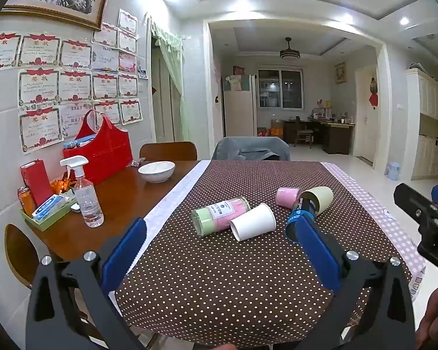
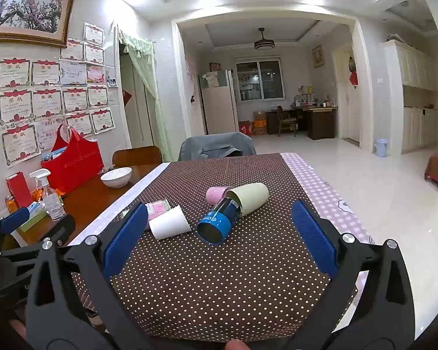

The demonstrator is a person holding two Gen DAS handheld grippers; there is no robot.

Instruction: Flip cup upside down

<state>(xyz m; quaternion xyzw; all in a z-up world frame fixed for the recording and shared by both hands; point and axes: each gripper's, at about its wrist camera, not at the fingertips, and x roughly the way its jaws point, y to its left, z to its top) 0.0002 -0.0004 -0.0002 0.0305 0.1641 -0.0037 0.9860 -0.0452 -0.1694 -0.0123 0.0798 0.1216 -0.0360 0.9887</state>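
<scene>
My tongs, left [image 1: 220, 237] and right [image 2: 220, 227], both released, short of the cups.
Nothing gripped yet; next I must close on the white paper cup [image 2: 170, 226], lying sideways.

Cups lie on their sides mid-bench [image 1: 248, 285] | paper cup [image 1: 252, 226] touching tube [image 1: 220, 215] on its left | can [image 2: 217, 224] right of paper cup, its far end in tipped cup [image 2: 249, 198] | small cup [image 1: 287, 197] behind | bowl [image 1: 156, 171], spray bottle [image 1: 84, 198] far left
</scene>
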